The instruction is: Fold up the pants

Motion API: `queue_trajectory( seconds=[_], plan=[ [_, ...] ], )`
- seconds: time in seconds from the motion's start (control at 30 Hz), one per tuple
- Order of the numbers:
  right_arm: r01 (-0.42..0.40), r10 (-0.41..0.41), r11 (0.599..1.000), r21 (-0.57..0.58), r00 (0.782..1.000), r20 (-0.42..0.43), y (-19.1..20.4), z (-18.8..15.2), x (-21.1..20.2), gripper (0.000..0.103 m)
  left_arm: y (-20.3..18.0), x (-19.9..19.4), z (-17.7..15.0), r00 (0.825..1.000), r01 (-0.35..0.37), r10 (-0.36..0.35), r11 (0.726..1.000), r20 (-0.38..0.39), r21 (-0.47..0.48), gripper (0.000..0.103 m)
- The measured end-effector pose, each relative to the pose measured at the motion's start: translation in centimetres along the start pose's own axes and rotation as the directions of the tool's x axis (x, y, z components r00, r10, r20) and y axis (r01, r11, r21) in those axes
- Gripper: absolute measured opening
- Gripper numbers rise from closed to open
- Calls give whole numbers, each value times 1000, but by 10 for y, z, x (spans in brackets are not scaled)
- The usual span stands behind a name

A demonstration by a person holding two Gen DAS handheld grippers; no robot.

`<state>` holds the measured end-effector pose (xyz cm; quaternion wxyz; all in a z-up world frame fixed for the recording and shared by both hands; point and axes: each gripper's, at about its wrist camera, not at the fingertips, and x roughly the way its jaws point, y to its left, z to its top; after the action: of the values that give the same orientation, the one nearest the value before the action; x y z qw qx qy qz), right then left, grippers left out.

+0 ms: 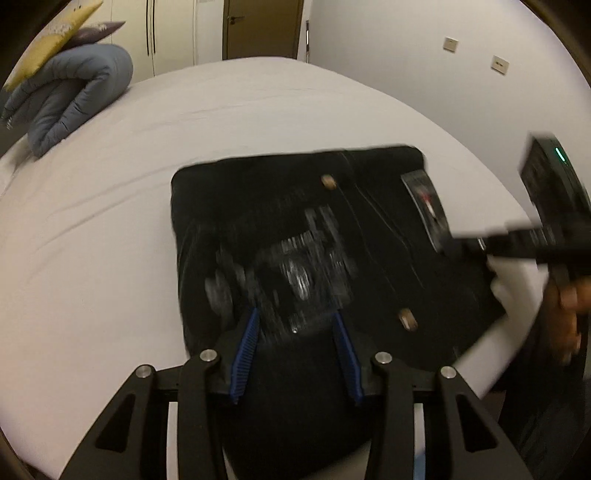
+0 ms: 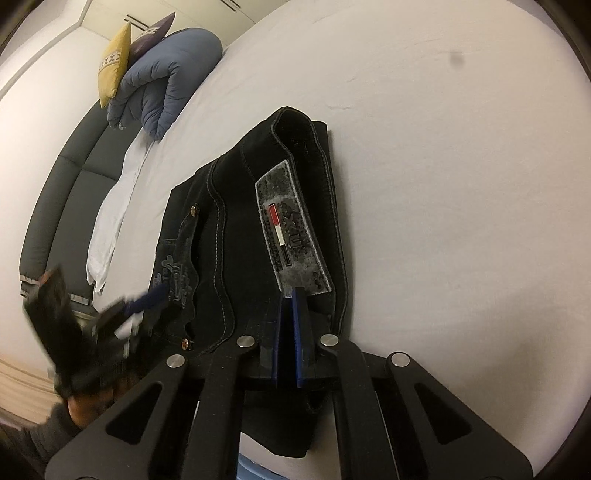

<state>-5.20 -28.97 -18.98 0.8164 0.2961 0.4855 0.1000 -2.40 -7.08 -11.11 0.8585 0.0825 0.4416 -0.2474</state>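
Black jeans (image 1: 303, 236) lie folded into a compact bundle on a white bed (image 1: 129, 206), back pocket embroidery and grey waistband patch (image 2: 291, 236) facing up. My left gripper (image 1: 295, 317) is open, its blue pads straddling the near edge of the jeans. My right gripper (image 2: 291, 295) is shut on the waistband of the jeans (image 2: 236, 236) just below the patch. In the left wrist view the right gripper (image 1: 454, 243) sits at the bundle's right edge. In the right wrist view the left gripper (image 2: 144, 302) is blurred at the left.
A rolled blue duvet (image 1: 74, 96) and yellow and purple cushions (image 2: 114, 62) lie at the bed's far end. A dark headboard (image 2: 66, 192) runs along the left. A wall and door (image 1: 262, 26) stand beyond the bed.
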Motion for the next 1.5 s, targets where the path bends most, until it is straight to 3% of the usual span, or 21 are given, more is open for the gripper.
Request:
queue_trajectory(
  seconds=[0.07, 0.2, 0.27, 0.33, 0.43, 0.47, 0.5, 0.53, 0.57, 0.63, 0.73, 0.87, 1.0, 1.1, 1.17, 1.23, 1.27, 1.3, 1.33, 1.5],
  plan=[
    [20, -20, 1000, -5, 1000, 9, 10, 0, -7, 4, -3, -11, -16, 1000, -8, 8, 1000, 10, 13, 44],
    [-17, 18, 999, -37, 1000, 19, 18, -14, -18, 7, 6, -16, -30, 1000, 15, -15, 1000, 6, -23, 44],
    [-6, 6, 1000, -13, 1000, 8, 4, -28, -7, 7, 14, -10, -30, 999, 34, -34, 998, 0, -47, 44],
    [-54, 54, 998, -15, 997, 57, -4, -38, -7, 7, 16, -3, -26, 999, 33, -33, 999, 3, -35, 44],
    [-64, 59, 996, 57, 996, 73, -5, -36, -24, 8, 0, -15, -11, 999, 47, -47, 998, 0, -32, 44],
    [-82, 75, 995, 64, 991, 110, -4, -33, -37, 10, 3, -26, -7, 998, 62, -62, 997, 18, -53, 51],
    [-95, 86, 994, 58, 987, 139, -2, -32, -45, 12, 8, -35, -5, 997, 65, -62, 995, 41, -73, 68],
    [-101, 92, 994, 42, 979, 183, -2, -28, -57, 21, 15, -46, -2, 996, 50, -43, 994, 77, -93, 79],
    [-92, 83, 995, 39, 976, 202, -4, -24, -62, 46, 22, -55, -1, 994, 28, -16, 994, 112, -108, 98],
    [-65, 50, 996, 60, 974, 221, -11, -16, -68, 84, 39, -62, 6, 988, -2, 24, 990, 155, -142, 103],
    [-74, 59, 995, 73, 980, 193, -18, 4, -61, 84, 64, -49, 19, 993, 9, 15, 979, 116, -204, 103],
    [-113, 102, 985, 134, 991, 88, -35, 32, -33, 81, 85, -13, 37, 997, 72, -71, 963, 13, -261, 102],
    [-106, 109, 981, 165, 994, -11, -44, 45, 4, 73, 91, 36, 45, 980, 113, -158, 941, -121, -318, 96],
    [-118, 121, 978, 175, 993, -8, -44, 53, 19, 69, 89, 56, 46, 972, 98, -160, 942, -172, -321, 93],
    [-119, 126, 976, 181, 992, -25, -42, 60, 28, 51, 84, 60, 49, 972, 97, -157, 946, -177, -309, 91],
    [-90, 102, 982, 163, 993, -61, -37, 64, 41, 35, 77, 65, 54, 970, 105, -164, 950, -182, -293, 77],
    [-78, 89, 986, 145, 994, -66, -34, 65, 45, 34, 74, 66, 56, 967, 121, -180, 949, -183, -290, 62],
    [-65, 74, 990, 125, 995, -67, -31, 67, 46, 31, 70, 69, 58, 960, 144, -205, 945, -189, -294, 52],
    [-49, 56, 993, 108, 996, -65, -28, 67, 47, 28, 67, 69, 60, 962, 129, -190, 950, -197, -286, 51],
    [-7, 7, 1000, 15, 1000, -11, 4, 68, 30, 18, 57, 62, 68, 965, 132, -185, 954, -186, -268, 26]
  ],
)
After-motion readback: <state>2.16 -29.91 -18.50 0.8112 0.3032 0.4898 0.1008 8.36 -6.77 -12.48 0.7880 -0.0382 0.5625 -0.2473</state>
